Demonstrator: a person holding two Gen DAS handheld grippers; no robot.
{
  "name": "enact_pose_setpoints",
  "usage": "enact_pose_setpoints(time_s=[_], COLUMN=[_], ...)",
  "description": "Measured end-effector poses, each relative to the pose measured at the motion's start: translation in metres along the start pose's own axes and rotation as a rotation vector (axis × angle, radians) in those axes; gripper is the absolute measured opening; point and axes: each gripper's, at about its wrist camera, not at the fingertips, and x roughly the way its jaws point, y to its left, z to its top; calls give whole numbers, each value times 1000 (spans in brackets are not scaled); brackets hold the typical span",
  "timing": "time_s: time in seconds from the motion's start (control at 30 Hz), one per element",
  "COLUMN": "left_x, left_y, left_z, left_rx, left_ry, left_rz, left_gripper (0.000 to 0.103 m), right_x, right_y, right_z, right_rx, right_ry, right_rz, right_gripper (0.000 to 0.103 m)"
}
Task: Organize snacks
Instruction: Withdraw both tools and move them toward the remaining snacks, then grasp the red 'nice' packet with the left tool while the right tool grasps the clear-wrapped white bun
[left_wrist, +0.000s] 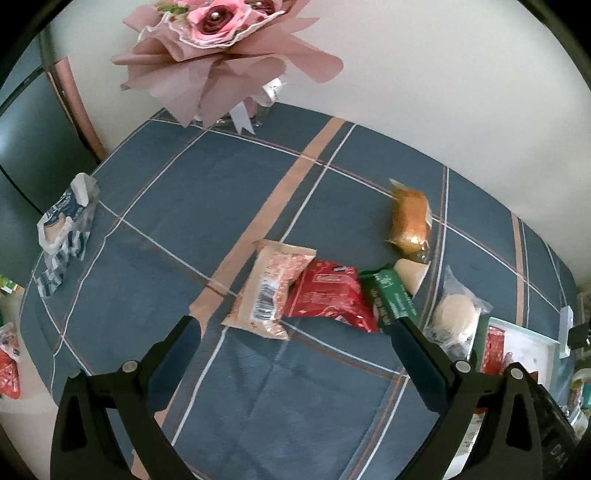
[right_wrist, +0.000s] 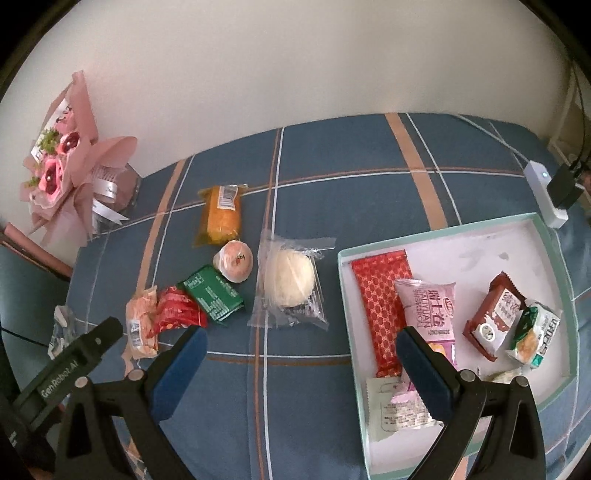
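Since the left tongs (left_wrist: 293, 326) hang wide apart and empty above the blue plaid worktop (left_wrist: 155, 221), the left wrist view shows loose snacks lying ahead of them; a pale speckled packet (left_wrist: 267, 288) overlaps a red packet (left_wrist: 325, 295), which touches a green packet (left_wrist: 391, 299); closing on one could, I judge, drag its neighbours (the wrappers look slippery); an orange cake (left_wrist: 410, 218) lies farther off; these tongs point forward and down at the pile, tips just short of it. In the right wrist view the right tongs (right_wrist: 301, 338) are likewise spread and hold nothing, tilted down with one tip over the tray (right_wrist: 554, 254), which already holds several packets; a wrapped white bun (right_wrist: 290, 282) lies on the cloth just beside the tray's left rim.
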Motion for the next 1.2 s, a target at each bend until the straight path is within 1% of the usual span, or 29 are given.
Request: enact_pose_setpoints(time_s=[0.17,0.3,0.4,0.47,0.63,0.7,0.77,0.83,0.87,0.9,0.97,1.0,1.2], left_x=[0,9,17,22,36,43,50,58,62,65,70,73,87], left_y=[-8,-13,-19,-21,-25,-24,-22,-20,-19,-18,-18,-18,-22], left_z=[7,12,15,18,22,24,25,26,26,26,25,25,21], left_rx=[-19,-46,-41,-44,-50,-55,-64,-70,-72,-74,-78,-78,-65], left_ry=[-15,-5,-1,0,1,3,10,21,28,32,41,45,70], left_rz=[-18,-32,-40,-37,-41,-39,-44,-50,-51,-52,-55,-57,-55], left_gripper=[102,102,102,102,102,102,102,101,99,95,89,88,87], right_x=[9,14,16,18,31,37,46,54,57,60,66,69,87], right_y=[1,2,6,8,8,7,5,4,5,5,8,9,12], right_z=[3,8,12,15,22,25,26,28,28,28,29,28,23], right_rx=[-6,-13,-28,-40,-50,-45,-40,-35,-36,-39,-51,-58,-77], right_ry=[2,0,-8,-15,-22,-19,-10,-3,1,4,7,10,43], right_rz=[3,2,3,8,18,30,37,39,40,42,48,51,61], right_gripper=[103,103,102,99,88,82,80,75,73,72,71,71,70])
